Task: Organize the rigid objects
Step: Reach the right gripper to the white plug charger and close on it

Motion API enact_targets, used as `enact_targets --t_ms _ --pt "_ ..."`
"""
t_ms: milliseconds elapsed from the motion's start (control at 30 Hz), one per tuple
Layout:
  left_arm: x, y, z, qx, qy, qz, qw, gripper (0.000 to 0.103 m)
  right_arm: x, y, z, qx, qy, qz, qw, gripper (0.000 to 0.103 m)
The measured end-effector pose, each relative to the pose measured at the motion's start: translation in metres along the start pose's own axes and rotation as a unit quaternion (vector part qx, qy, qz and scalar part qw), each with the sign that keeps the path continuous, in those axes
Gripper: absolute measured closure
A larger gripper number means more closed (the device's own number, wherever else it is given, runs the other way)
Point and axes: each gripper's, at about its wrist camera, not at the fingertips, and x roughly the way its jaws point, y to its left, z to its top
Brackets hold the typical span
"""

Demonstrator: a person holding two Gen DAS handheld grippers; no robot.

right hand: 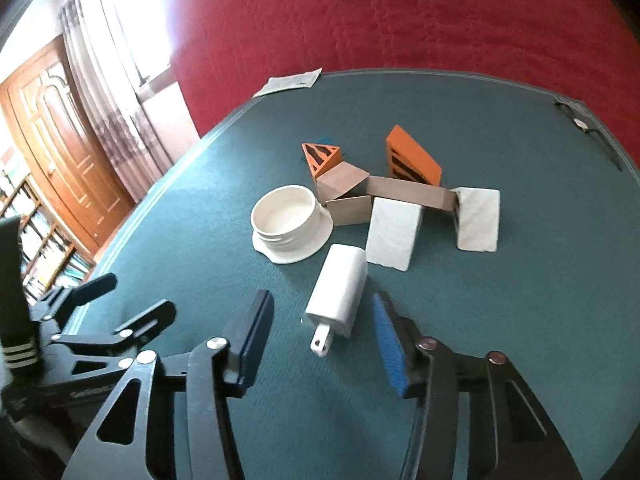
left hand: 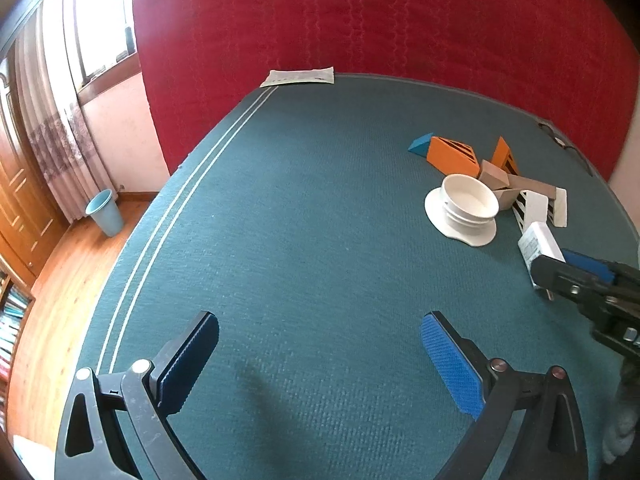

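Now the white charger (right hand: 340, 290) lies on the green table cover (right hand: 500, 300) just ahead of my right gripper (right hand: 324, 340), and this is the relation on which my coming move depends. The charger's near end, the one with the metal prongs (right hand: 322, 340), sits between my two fingers, while most of its body reaches forward past the fingertips. Its long axis runs away from me and leans a little to the right, toward the white blocks (right hand: 394, 232); the prongs point back at me and slightly left. So the long axis lies nearly along my fingers, and the pads face its two long sides, which I judge to be the good way to take it.

My right jaws are partly open, with a clear gap on each side of the charger; the pads are not pressing on it, so I hold nothing. The gap on the left side looks wider than on the right.

My left gripper (left hand: 320, 360) stands wide open and empty over bare cover, well apart from the charger (left hand: 538, 244), which from there appears far to the right beside the white lid (left hand: 464, 208). The right hand is clearly the nearer one. I think I should go a little more forward before closing.
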Motion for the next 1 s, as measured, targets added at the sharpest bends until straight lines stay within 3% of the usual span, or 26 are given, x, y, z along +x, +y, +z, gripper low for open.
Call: enact_targets --t_ms 300,600,1000 --pt "0.002 -0.002 0.000 0.005 0.003 -0.001 1.0000 0.000 0.017 0.002 0.000 -0.032 0.000 -0.036 0.999 0.079" --pt "-0.003 -0.016 0.011 0.024 -0.008 0.002 0.9997 0.000 -0.001 -0.018 -0.012 -0.017 -0.009 -0.034 0.999 0.080" --pt "0.014 -0.064 0.040 0.066 -0.004 -0.034 0.9972 0.000 -0.032 -0.059 -0.040 0.003 -0.005 -0.042 0.999 0.080"
